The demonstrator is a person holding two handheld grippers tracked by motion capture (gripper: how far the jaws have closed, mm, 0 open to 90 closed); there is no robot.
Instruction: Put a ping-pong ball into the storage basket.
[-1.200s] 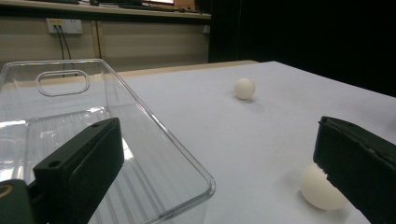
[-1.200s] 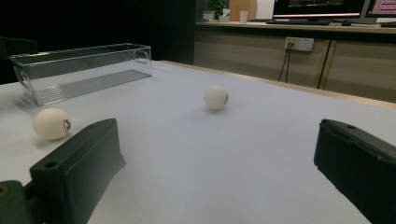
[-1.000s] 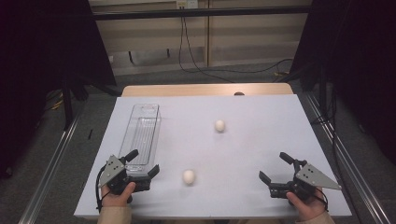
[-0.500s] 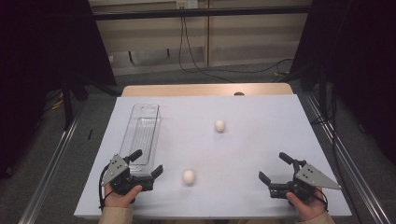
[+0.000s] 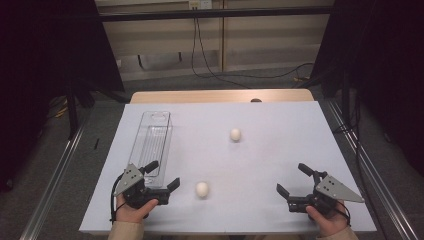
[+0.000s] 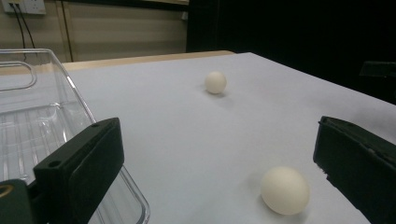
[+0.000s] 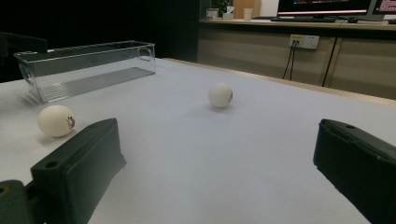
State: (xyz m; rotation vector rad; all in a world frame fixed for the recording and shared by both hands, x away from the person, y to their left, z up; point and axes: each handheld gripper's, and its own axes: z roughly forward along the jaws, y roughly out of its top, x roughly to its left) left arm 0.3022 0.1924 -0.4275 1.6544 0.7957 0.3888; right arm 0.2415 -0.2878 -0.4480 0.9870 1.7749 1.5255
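- High view: a white worktop (image 5: 280,150) takes up the middle of the frame, with a clear plastic bin (image 5: 152,145) lying lengthwise in its left half
- One white ball (image 5: 235,134) sits near the centre of the frame, well apart from the bin; a second ball (image 5: 202,189) lies lower down, near the front edge
- The left claw (image 5: 162,176) is at the lower left, held in a hand (image 5: 131,210), its jaws spread wide and holding nothing; one jaw lies over the near end of the bin and the other points toward the near ball, close to it but apart
- The right claw (image 5: 295,179) is at the lower right, held in the other hand (image 5: 327,222), jaws spread and empty, well apart from both balls
- Left gripper view: the two black jaws stand wide apart at the bottom corners; the near ball (image 6: 285,190) rests on the worktop at lower right, just inside the right jaw, and the far ball (image 6: 215,82) sits at upper centre; the bin (image 6: 37,121) is along the left edge
- Right gripper view: the jaws are spread with bare worktop between them; one ball (image 7: 56,120) lies at the left just beyond the left jaw, the other (image 7: 220,95) at centre, and the bin (image 7: 88,67) at upper left
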